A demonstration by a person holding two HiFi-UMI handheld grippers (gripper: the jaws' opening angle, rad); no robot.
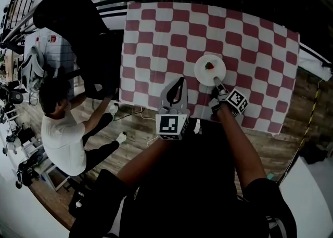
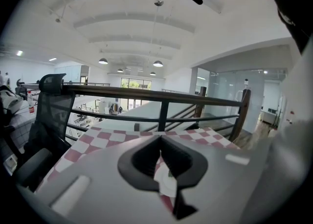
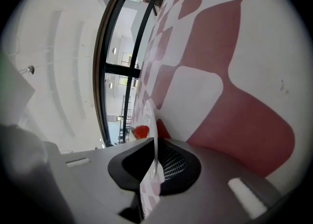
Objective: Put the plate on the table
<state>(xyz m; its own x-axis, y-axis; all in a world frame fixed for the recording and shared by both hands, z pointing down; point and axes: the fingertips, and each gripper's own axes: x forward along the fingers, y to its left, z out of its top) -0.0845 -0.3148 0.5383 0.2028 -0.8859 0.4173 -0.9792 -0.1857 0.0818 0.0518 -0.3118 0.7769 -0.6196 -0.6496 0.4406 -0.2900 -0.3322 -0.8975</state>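
Nearest me: my grey plastic left gripper [image 1: 180,82], marker cube toward my body, held over the near edge of the table. In the left gripper view this gripper [image 2: 160,142] has its jaw tips pressed together with nothing caught between them. It is clenched and empty.

Just to its right, my grey plastic right gripper [image 1: 216,81] is clamped on the near rim of the small round white plate [image 1: 202,71]. In the right gripper view the plate [image 3: 149,120] runs edge-on between the two jaws of that gripper [image 3: 155,144], which pinch it from both sides.

A small red object [image 1: 209,66] sits near the plate's middle.

Plate position: over the rectangular table covered in a red-and-white checked cloth [image 1: 156,39], toward its near side and right of centre. I cannot tell whether its base touches the cloth.

Left of the table: a person in a white top [image 1: 62,133] sits low on the wooden plank floor [image 1: 291,107], with a black mesh office chair [image 1: 78,18] farther back.

Beyond the table's far edge — a black metal railing [image 2: 161,98].
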